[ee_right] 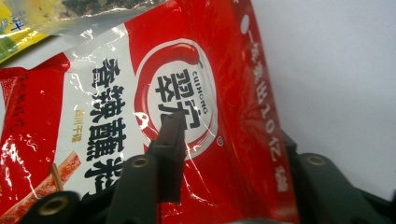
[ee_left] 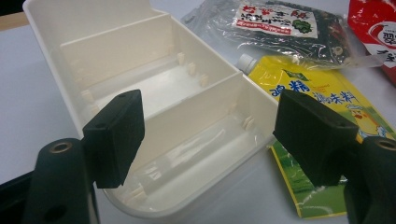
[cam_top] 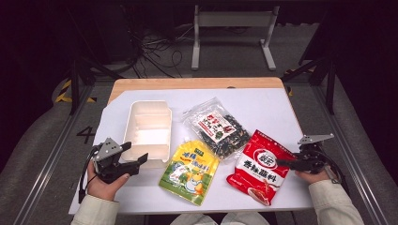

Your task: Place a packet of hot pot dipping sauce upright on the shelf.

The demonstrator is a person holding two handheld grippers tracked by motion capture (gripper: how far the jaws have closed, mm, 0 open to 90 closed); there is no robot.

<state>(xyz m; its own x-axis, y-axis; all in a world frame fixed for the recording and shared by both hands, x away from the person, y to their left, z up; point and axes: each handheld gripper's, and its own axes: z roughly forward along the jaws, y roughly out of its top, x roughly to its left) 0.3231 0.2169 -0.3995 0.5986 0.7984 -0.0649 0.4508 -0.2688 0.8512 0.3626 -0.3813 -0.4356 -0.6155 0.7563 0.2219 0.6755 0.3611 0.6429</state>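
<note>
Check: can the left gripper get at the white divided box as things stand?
Probably yes. The left gripper is open at the near end of the white box, with nothing lying between them; the yellow pouch sits off to one side.

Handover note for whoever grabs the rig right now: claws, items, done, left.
Left claw: open, empty, hovering at the near end of the white divided tray.
Right claw: at the right edge of the red sauce packet; one jaw lies over the packet, the other is hidden, so grip is unconfirmed.
Items: yellow pouch beside the tray, clear seaweed bag behind it, overlapping its top; all on the table.
Done: nothing packed; tray compartments are empty.
Left: probably lift the red packet into the tray, then the other two.
</note>
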